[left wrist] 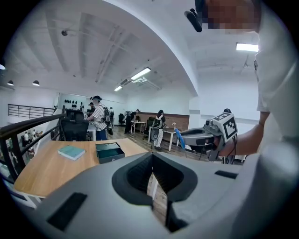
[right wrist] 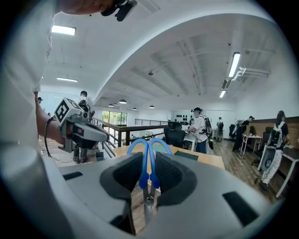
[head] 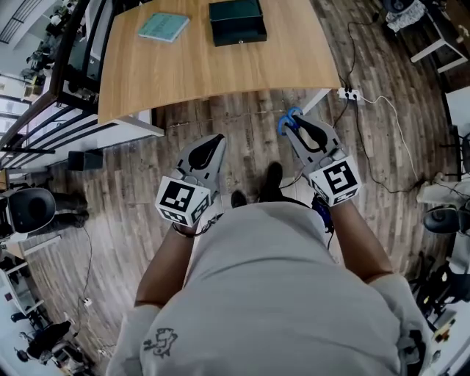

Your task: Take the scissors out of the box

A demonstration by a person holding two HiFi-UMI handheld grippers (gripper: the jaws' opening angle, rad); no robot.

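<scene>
My right gripper [head: 297, 126] is shut on the blue-handled scissors [head: 288, 121], held over the wooden floor a short way from the table. In the right gripper view the scissors [right wrist: 148, 161] stand upright between the pads, with the blue loops pointing out past the tips. My left gripper [head: 214, 141] hangs beside it to the left; its jaws are together with nothing in them. The dark green box [head: 236, 20] lies open on the wooden table [head: 191, 70], well ahead of both grippers. From the left gripper view I see the box [left wrist: 110, 151] and the scissors [left wrist: 180, 138].
A teal book [head: 164, 26] lies left of the box. A power strip [head: 351, 94] and cables run over the floor at the right. A black office chair [head: 29, 209] and a railing [head: 37, 121] stand at the left. Several people stand at desks far off.
</scene>
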